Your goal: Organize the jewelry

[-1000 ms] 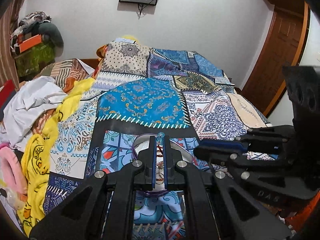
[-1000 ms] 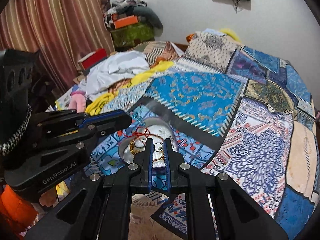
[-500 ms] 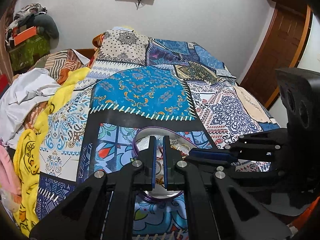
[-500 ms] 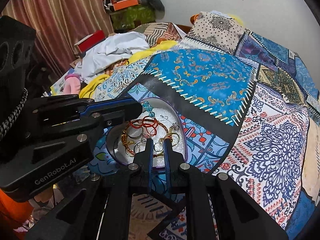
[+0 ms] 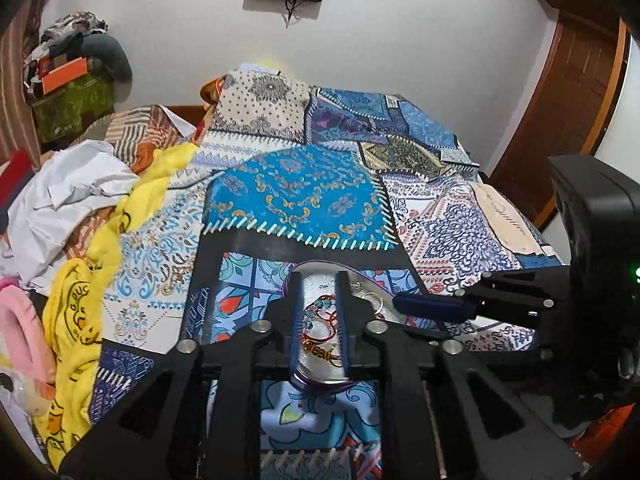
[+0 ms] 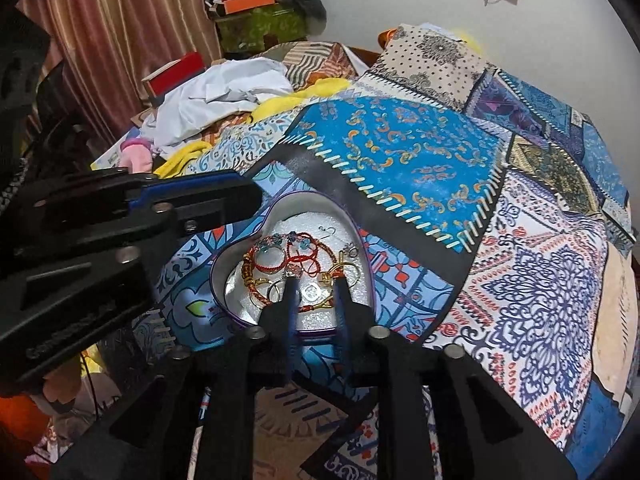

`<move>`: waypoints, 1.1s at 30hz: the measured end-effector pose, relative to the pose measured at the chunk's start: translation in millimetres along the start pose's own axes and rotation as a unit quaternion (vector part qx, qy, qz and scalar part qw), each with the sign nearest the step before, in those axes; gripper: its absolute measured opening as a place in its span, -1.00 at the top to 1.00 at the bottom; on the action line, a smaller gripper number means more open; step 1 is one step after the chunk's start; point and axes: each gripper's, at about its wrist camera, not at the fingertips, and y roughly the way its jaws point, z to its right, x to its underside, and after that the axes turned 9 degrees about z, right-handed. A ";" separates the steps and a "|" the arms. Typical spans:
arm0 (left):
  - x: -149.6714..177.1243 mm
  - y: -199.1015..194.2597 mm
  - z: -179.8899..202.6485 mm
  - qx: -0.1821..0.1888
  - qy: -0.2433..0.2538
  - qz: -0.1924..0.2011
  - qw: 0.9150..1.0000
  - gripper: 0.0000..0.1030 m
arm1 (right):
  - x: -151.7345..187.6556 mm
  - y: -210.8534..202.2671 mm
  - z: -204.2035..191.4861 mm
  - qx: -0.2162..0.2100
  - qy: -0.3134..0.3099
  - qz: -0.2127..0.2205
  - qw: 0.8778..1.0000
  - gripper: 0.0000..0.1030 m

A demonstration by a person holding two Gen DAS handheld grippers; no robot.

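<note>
A heart-shaped tin (image 6: 362,256) lay open on the patchwork quilt (image 6: 404,148) covering the bed, holding a tangle of jewelry: red cord bracelets (image 6: 308,254), gold rings (image 6: 266,284) and a beaded piece (image 6: 276,240). The right gripper (image 6: 315,284) hovered over the tin's near edge, fingers parted and empty, tips just above the rings. The left gripper (image 5: 319,280) was also open with nothing between its fingers, poised over the tin (image 5: 304,380) from the other side. White cloth (image 6: 216,98) lay well apart.
</note>
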 end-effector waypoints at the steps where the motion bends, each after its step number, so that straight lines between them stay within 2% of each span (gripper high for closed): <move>1: -1.7 -4.3 1.3 -0.002 0.002 0.004 1.000 0.56 | -0.9 -3.8 0.3 0.003 0.001 0.005 1.000 0.52; 8: -17.7 -45.3 15.5 -0.011 0.019 0.044 0.999 0.51 | -10.8 -44.1 0.0 0.017 0.011 0.056 0.998 0.49; 13: -33.3 -89.5 34.4 -0.022 0.042 0.096 0.994 0.48 | -21.3 -96.6 -3.8 0.032 0.017 0.124 0.992 0.49; 18: -47.9 -146.9 57.1 -0.033 0.062 0.175 0.982 0.34 | -26.6 -166.5 -15.8 0.049 0.017 0.219 0.974 0.49; 21: -51.4 -185.7 73.2 -0.038 0.079 0.228 0.970 0.33 | -25.2 -209.0 -24.9 0.061 0.018 0.280 0.958 0.49; 22: -51.7 -197.1 78.6 -0.042 0.084 0.245 0.965 0.27 | -23.9 -220.7 -28.3 0.064 0.018 0.297 0.953 0.47; 24: -49.8 -220.2 87.9 -0.050 0.093 0.278 0.955 0.13 | -19.3 -247.5 -36.4 0.076 0.018 0.336 0.939 0.29; 26: -47.2 -238.7 95.2 -0.057 0.097 0.304 0.946 -0.06 | -13.6 -265.2 -43.9 0.091 0.020 0.370 0.925 -0.03; 27: -45.6 -247.1 97.9 -0.060 0.096 0.314 0.943 -0.13 | -10.5 -273.0 -47.8 0.101 0.020 0.384 0.918 -0.10; 29: -42.7 -258.5 100.2 -0.064 0.091 0.328 0.938 -0.39 | -4.0 -286.4 -55.6 0.121 0.023 0.408 0.905 -0.44; 30: -41.6 -261.8 100.6 -0.067 0.089 0.332 0.937 -0.46 | -2.1 -290.6 -58.6 0.131 0.025 0.417 0.899 -0.54; 32: -38.8 -268.5 100.4 -0.073 0.084 0.339 0.934 -0.79 | 2.9 -296.5 -64.7 0.150 0.031 0.433 0.888 -0.80; 33: -37.5 -270.9 100.0 -0.075 0.081 0.342 0.933 -0.84 | 4.1 -296.2 -66.5 0.159 0.032 0.437 0.885 -0.86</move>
